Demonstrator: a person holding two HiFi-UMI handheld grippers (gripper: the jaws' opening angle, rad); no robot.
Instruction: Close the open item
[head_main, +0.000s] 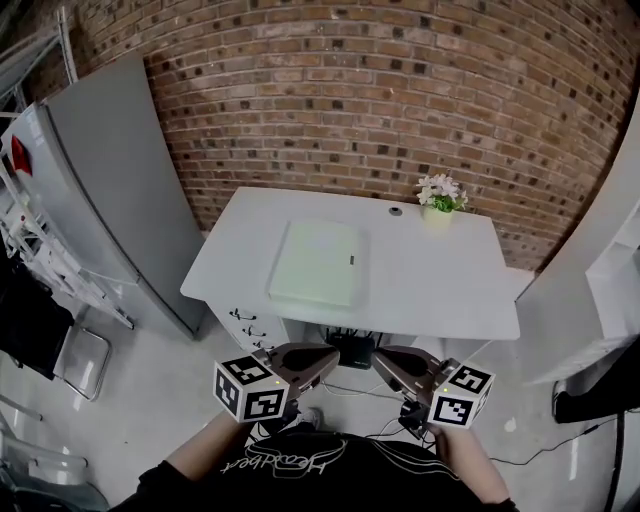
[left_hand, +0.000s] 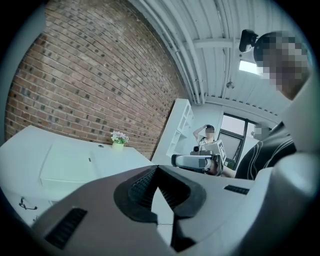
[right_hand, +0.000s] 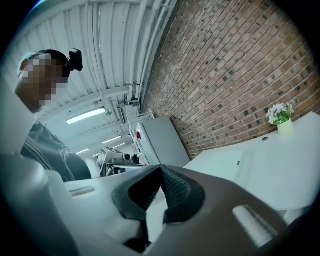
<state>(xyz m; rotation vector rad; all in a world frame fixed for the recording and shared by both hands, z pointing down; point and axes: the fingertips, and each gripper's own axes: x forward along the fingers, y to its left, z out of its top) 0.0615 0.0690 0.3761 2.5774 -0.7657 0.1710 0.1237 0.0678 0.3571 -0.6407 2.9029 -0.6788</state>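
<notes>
A flat pale-green case (head_main: 317, 262) lies on the white desk (head_main: 440, 290), its lid down flat, with a small dark mark near its right edge. It also shows as the pale-green case (left_hand: 67, 165) in the left gripper view and the case (right_hand: 235, 167) in the right gripper view. My left gripper (head_main: 335, 357) and right gripper (head_main: 378, 355) hang side by side close to my body, in front of the desk's near edge and well short of the case. Both are shut with nothing between the jaws, as the left gripper (left_hand: 157, 168) and right gripper (right_hand: 160, 168) show.
A small pot of white flowers (head_main: 440, 200) and a cable hole (head_main: 396, 211) sit at the desk's back right. Drawers (head_main: 245, 322) are under its left front, a black box (head_main: 352, 348) beneath. A grey cabinet (head_main: 110, 190) and folding chair (head_main: 80, 360) stand left; a brick wall (head_main: 380, 90) is behind.
</notes>
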